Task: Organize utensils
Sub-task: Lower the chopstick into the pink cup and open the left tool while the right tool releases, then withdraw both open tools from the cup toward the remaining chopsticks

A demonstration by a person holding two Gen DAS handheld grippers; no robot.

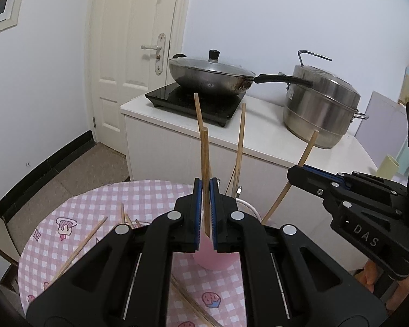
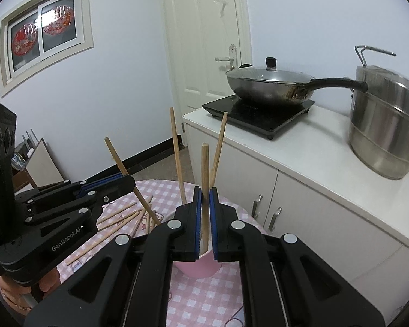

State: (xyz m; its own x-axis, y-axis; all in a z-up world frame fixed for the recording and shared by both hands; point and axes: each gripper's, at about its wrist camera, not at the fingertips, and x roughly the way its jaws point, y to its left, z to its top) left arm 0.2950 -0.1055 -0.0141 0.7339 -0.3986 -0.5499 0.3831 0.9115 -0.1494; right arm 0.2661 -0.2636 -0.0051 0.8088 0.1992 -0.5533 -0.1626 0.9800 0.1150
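My left gripper is shut on a wooden chopstick, held upright with its lower end in a pink cup. My right gripper is shut on another wooden chopstick, also upright in the same pink cup. Two more chopsticks stand in the cup. The right gripper shows from the side in the left wrist view, the left gripper in the right wrist view. Loose chopsticks lie on the pink checked tablecloth.
A white counter stands behind the round table, with a black induction hob, a lidded wok and a steel steamer pot. A white door is behind. More loose chopsticks lie at the left.
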